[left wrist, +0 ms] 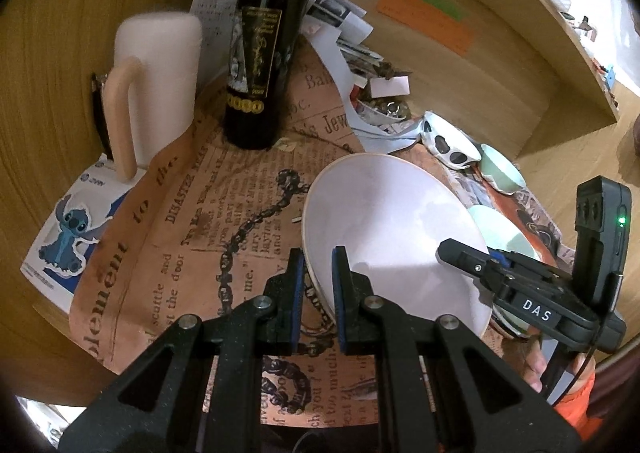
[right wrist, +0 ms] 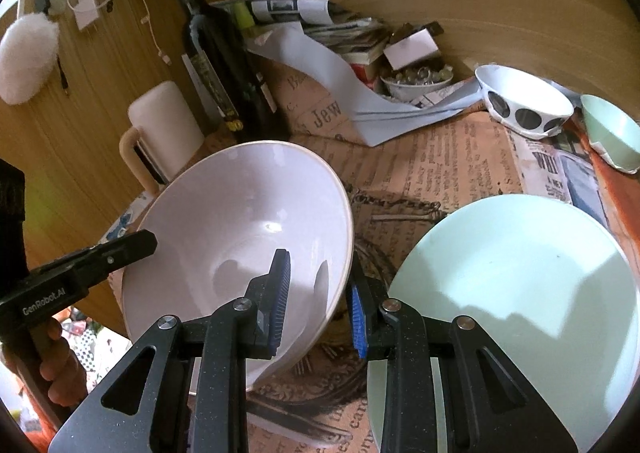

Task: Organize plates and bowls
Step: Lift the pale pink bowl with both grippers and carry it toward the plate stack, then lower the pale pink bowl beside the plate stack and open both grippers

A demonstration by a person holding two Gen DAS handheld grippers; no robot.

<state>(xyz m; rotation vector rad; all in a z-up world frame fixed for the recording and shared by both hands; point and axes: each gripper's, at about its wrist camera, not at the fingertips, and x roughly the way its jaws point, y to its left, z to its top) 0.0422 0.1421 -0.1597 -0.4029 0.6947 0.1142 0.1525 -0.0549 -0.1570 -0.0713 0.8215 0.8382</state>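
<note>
Early stage. Large white bowl (right wrist: 240, 237) tilted above newspaper-covered desk (left wrist: 192, 221), rim pinched by left gripper (left wrist: 317, 293) and right gripper (right wrist: 318, 301). Mint plate (right wrist: 520, 293) just beside, bare. Spotted bowl (right wrist: 524, 103) and mint bowl (right wrist: 612, 133) well apart, unstacked.

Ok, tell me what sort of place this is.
Probably a cluttered desk or shelf nook at home, not a kitchen: wooden walls with sticky notes, a newspaper spread underneath, a wine bottle and piled papers beside the bowls.
</note>
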